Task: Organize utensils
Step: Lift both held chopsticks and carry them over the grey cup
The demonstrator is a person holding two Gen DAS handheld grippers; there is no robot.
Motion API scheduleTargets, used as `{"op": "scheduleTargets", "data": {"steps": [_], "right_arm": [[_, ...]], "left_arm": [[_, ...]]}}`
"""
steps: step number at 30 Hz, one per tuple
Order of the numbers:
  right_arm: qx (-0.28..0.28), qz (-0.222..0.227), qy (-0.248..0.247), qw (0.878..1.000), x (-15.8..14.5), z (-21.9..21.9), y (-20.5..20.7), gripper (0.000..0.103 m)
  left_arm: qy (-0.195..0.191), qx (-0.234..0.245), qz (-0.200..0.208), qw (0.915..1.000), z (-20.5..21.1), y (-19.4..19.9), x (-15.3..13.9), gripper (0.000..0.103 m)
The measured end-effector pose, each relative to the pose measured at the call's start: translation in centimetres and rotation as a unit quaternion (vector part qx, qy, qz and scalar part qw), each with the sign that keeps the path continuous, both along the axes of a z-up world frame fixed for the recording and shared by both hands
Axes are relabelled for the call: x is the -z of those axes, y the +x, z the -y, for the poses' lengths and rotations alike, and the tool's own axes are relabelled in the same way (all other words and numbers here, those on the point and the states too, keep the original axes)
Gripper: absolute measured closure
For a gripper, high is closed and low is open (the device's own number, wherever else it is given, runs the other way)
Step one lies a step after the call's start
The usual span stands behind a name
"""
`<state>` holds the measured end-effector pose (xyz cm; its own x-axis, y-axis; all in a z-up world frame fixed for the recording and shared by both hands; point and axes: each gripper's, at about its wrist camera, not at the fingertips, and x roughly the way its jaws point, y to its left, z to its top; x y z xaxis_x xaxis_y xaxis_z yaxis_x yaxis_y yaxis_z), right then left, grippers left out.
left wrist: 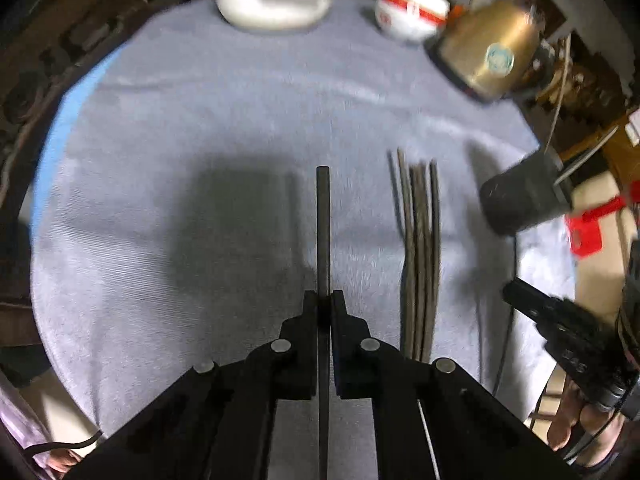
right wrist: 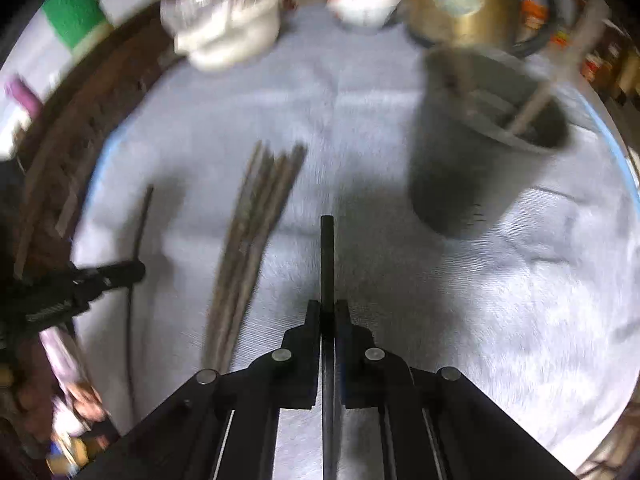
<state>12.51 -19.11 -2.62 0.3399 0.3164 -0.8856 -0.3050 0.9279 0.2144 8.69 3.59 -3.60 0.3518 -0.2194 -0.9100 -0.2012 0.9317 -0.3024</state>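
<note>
In the left wrist view my left gripper (left wrist: 323, 300) is shut on a dark chopstick (left wrist: 323, 220), which runs straight ahead between the fingers above the grey cloth (left wrist: 180, 120). My right gripper (right wrist: 327, 308) is likewise shut on a dark chopstick (right wrist: 327, 256). A bundle of several brownish chopsticks (left wrist: 420, 248) (right wrist: 256, 240) lies on the cloth between the two grippers. A dark utensil holder (right wrist: 480, 140) (left wrist: 520, 196) stands ahead and to the right of the right gripper, with utensils inside. Each gripper shows in the other's view: the right gripper (left wrist: 516, 292) and the left gripper (right wrist: 136, 270).
At the far edge of the cloth stand a white lidded pot (left wrist: 272, 0), a red-and-white bowl (left wrist: 412, 8) and a gold kettle (left wrist: 492, 52). A red object (left wrist: 588, 228) lies off the cloth to the right. A carved wooden table rim (right wrist: 80, 128) borders the left.
</note>
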Motion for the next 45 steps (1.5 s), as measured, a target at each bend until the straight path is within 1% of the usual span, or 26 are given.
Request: {"op": "scheduleTargets", "data": {"steps": [1,3,5,6,7,8,9,10,12,14,16,17,20,24,28,33,36,41,45], "right_arm": [[0.021,0.018,0.018,0.999,-0.8,1.1,-0.5,0.096],[0.059,0.049,0.052,0.996,-2.1,3.4,-1.4,0.096],[0.097,0.081,0.076,0.989,-3.4,5.5,-1.8,0.096],[0.118,0.102,0.091,0.984,-4.0,6.8,-2.1,0.096],[0.128,0.113,0.099,0.98,-4.5,7.3,-2.5,0.096],[0.142,0.131,0.105,0.975,-5.4,8.2,-2.6,0.096],[0.161,0.157,0.109,0.968,-5.9,9.1,-2.9,0.096],[0.172,0.174,0.115,0.963,-6.2,9.9,-2.7,0.096],[0.192,0.207,0.112,0.953,-6.6,10.1,-2.5,0.096],[0.201,0.239,0.104,0.944,-7.2,9.8,-2.3,0.096],[0.208,0.266,0.096,0.936,-7.7,9.5,-2.0,0.096],[0.212,0.279,0.091,0.932,-8.3,9.9,-1.9,0.096],[0.211,0.314,0.07,0.923,-8.8,9.4,-1.6,0.096],[0.197,0.335,0.045,0.92,-8.7,8.8,-1.7,0.096],[0.183,0.348,0.033,0.919,-8.8,8.1,-2.4,0.096],[0.167,0.355,0.032,0.919,-9.4,7.8,-4.5,0.096],[0.166,0.355,0.035,0.92,-9.8,8.2,-6.2,0.095],[0.163,0.352,0.041,0.921,-10.2,8.6,-8.7,0.095],[0.165,0.349,0.042,0.922,-10.3,8.7,-9.6,0.095]], "left_arm": [[-0.005,-0.006,0.017,0.9998,-0.5,-0.6,-0.7,0.097],[0.0,-0.024,0.058,0.998,-1.0,-1.3,-2.5,0.097],[0.002,-0.04,0.105,0.9936,-1.3,-1.8,-4.1,0.097],[0.007,-0.049,0.128,0.9905,-1.4,-2.1,-4.8,0.097],[0.01,-0.057,0.146,0.9876,-1.9,-2.6,-5.2,0.097],[0.011,-0.064,0.17,0.9834,-1.9,-2.6,-5.7,0.097],[0.014,-0.068,0.185,0.9803,-2.1,-2.0,-6.0,0.097],[0.02,-0.073,0.2,0.9768,-2.0,-2.0,-6.3,0.097],[0.029,-0.08,0.236,0.9679,-1.6,-2.0,-6.5,0.097],[0.04,-0.086,0.261,0.9607,-0.5,-1.2,-6.9,0.097],[0.049,-0.092,0.279,0.9546,-0.1,-0.9,-6.2,0.097],[0.054,-0.094,0.286,0.9522,0.1,-0.6,-5.8,0.097],[0.064,-0.092,0.299,0.9476,0.4,0.0,-5.8,0.097],[0.103,-0.093,0.316,0.9387,1.0,1.0,-5.2,0.097],[0.126,-0.095,0.328,0.9314,1.2,0.3,-4.8,0.097],[0.126,-0.088,0.344,0.9262,0.9,-2.2,-5.7,0.096],[0.117,-0.084,0.353,0.9244,0.6,-4.7,-6.6,0.095],[0.1,-0.075,0.358,0.9255,0.6,-7.8,-7.4,0.096],[0.088,-0.068,0.356,0.9276,0.9,-8.5,-7.8,0.096]]}}
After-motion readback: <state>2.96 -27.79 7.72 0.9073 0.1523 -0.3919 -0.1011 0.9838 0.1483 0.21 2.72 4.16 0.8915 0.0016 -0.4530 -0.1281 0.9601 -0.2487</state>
